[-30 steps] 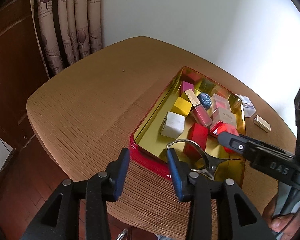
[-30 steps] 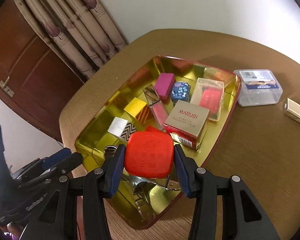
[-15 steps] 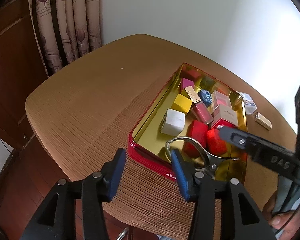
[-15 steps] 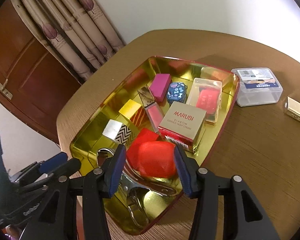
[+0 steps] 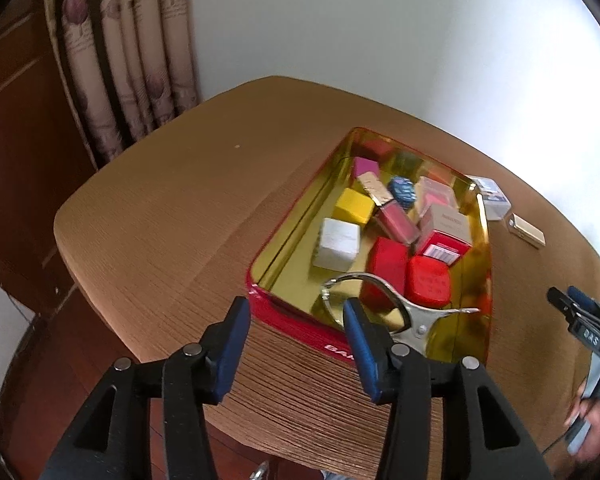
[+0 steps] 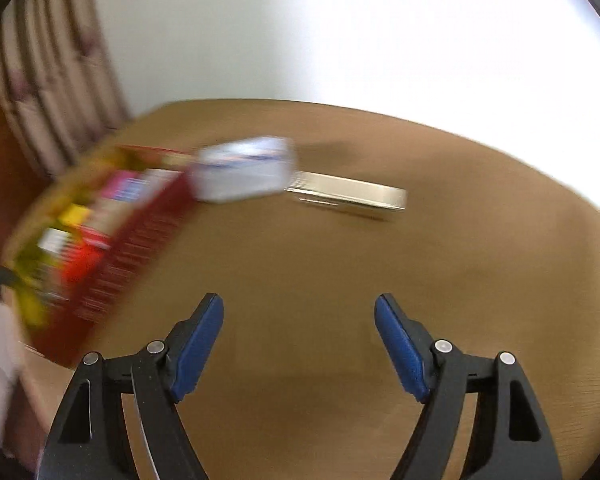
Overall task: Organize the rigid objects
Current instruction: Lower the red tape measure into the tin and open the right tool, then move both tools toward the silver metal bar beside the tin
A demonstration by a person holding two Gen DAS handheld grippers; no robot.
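Only the left view shows the glossy red box (image 5: pixel 427 286) lying in the gold tin (image 5: pixel 288 256) ahead of the spread, empty left gripper (image 5: pixel 294 346); the right gripper (image 6: pixel 299 350), jaws just opened, is empty over bare woodgrain.

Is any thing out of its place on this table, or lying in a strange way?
Two things lie outside the tin: a clear plastic box and a small gold case, both on the bare table beside its far corner. Inside, the boxes lie jumbled.
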